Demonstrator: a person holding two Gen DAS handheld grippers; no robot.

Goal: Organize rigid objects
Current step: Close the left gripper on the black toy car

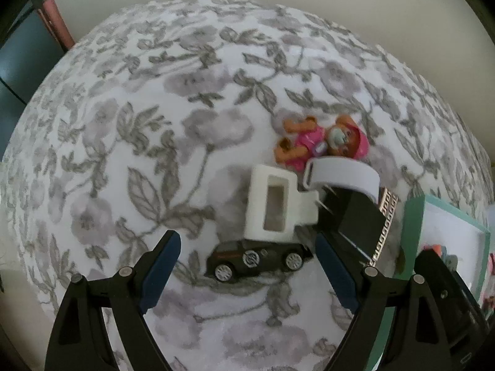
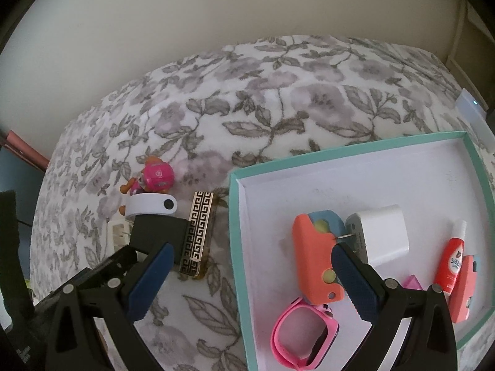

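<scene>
My left gripper (image 1: pixel 247 261) is open just above a black toy car (image 1: pixel 258 259) on the floral cloth. Beyond the car lie a white plastic frame (image 1: pixel 278 207), a black box with a white band (image 1: pixel 343 182) and a pink toy figure (image 1: pixel 321 142). My right gripper (image 2: pixel 249 266) is open over the left wall of a teal box (image 2: pixel 238 232). The box holds an orange and blue toy (image 2: pixel 315 262), a white charger (image 2: pixel 380 232), a pink watch (image 2: pixel 297 334) and a red glue tube (image 2: pixel 451 262). A black and gold patterned box (image 2: pixel 196 235) lies left of it.
The floral cloth (image 1: pixel 154 123) covers the whole surface up to a cream wall. The teal box also shows at the right edge of the left wrist view (image 1: pixel 411 235). The left gripper's black body (image 2: pixel 86 272) sits at the lower left of the right wrist view.
</scene>
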